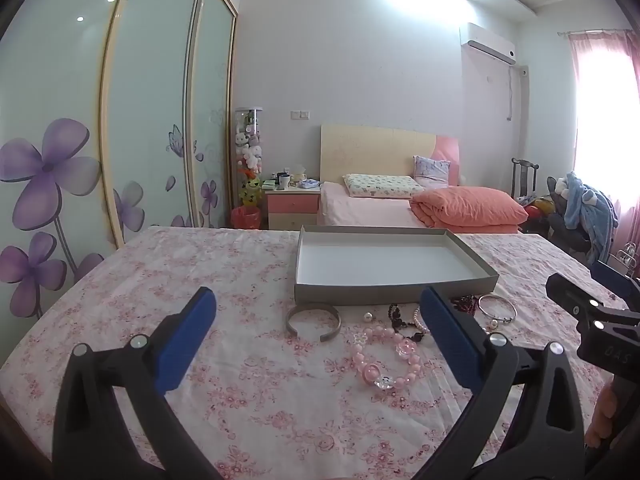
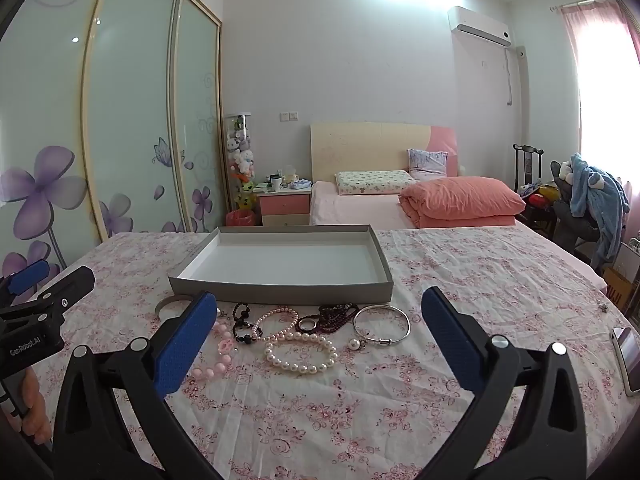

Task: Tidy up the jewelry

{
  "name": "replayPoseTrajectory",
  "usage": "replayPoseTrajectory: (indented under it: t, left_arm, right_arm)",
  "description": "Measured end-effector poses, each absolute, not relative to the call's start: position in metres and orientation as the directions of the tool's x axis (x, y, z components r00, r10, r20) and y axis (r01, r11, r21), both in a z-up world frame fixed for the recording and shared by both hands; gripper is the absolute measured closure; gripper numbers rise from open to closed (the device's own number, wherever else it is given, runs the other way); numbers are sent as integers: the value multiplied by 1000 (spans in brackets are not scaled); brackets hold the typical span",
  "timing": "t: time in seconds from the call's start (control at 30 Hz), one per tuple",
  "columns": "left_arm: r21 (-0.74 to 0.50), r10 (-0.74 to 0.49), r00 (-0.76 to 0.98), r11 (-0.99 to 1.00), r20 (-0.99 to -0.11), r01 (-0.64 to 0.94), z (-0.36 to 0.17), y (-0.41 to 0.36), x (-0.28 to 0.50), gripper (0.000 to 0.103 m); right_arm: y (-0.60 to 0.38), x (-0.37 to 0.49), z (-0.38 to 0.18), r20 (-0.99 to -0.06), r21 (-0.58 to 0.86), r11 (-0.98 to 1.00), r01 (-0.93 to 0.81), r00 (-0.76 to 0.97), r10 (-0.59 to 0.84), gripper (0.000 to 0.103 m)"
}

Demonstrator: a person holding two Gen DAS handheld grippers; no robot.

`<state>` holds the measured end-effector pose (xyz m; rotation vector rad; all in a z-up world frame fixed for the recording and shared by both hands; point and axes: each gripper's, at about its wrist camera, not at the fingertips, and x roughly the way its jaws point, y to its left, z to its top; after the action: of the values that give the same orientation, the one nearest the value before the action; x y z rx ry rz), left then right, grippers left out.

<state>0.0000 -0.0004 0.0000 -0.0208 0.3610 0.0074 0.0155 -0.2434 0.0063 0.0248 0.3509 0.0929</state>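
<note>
A shallow grey box (image 1: 394,287) (image 2: 280,290) with a white inside stands empty on the floral cloth. In front of it lie a silver cuff (image 1: 313,319), a pink bead bracelet (image 1: 384,360), a pearl bracelet (image 2: 301,354), a thin silver bangle (image 2: 382,325), dark bead strands (image 2: 338,316) and a pearl strand (image 2: 276,322). My left gripper (image 1: 316,334) is open and empty above the cuff and pink bracelet. My right gripper (image 2: 318,338) is open and empty above the pearl bracelet.
A phone (image 2: 628,354) lies at the table's right edge. Behind the table are a bed (image 1: 420,204), a nightstand (image 1: 292,204), a red bin (image 1: 246,216) and a sliding wardrobe (image 1: 120,120) on the left.
</note>
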Motion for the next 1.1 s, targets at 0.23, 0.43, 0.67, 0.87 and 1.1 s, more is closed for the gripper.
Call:
replayPoseTrajectory:
  t: [0.23,0.43,0.67,0.87,1.1]
  left_arm:
    - [-21,11,935,1000,-354,-20,0,-1,0,4]
    - [-23,1,935,1000,-355,-10,0,0,0,4]
    - [-24,1,935,1000,-355,-10,0,0,0,4]
    - [-24,2,934,1000,-356,-11,0,0,0,4]
    - [-23,1,934,1000,-357,-10,0,0,0,4]
  right_arm:
    - [-244,16,6,-344,43,995,-86,934,96,2]
    - [-244,16,6,-347,44,995,-87,933,97,2]
    - [-244,16,5,-348,45,995,-86,933,96,2]
    - [-245,16,5,-349,46,995,-87,932,97,2]
    - [-245,15,5,-349,46,995,-86,932,97,2]
